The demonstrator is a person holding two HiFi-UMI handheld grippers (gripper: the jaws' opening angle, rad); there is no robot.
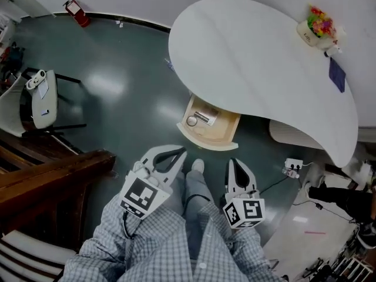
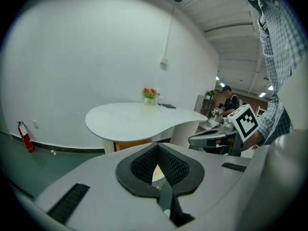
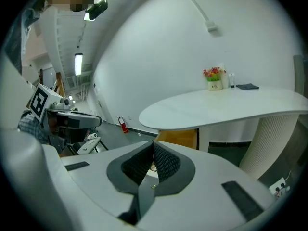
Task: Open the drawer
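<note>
A light wooden drawer (image 1: 225, 135) stands pulled out from under the white kidney-shaped table (image 1: 258, 57). Inside it lie a metal ring (image 1: 191, 121) and a small flat item (image 1: 204, 117). Both grippers hang in front of the drawer, apart from it, above the person's checked trousers. My left gripper (image 1: 181, 153) is shut with nothing held; in the left gripper view (image 2: 156, 147) its tips meet. My right gripper (image 1: 236, 163) is shut and empty too, and the right gripper view (image 3: 153, 143) shows its pads closed together. The drawer's wood (image 3: 180, 137) shows below the tabletop.
On the table's far end stand a flower pot (image 1: 317, 23) and a dark flat card (image 1: 337, 75). A ribbed white pedestal (image 1: 294, 135) carries the table. A power strip (image 1: 292, 167) lies on the floor at right. Dark wooden furniture (image 1: 53, 175) and a white device (image 1: 41, 96) stand at left; a fire extinguisher (image 1: 76, 12) is by the wall.
</note>
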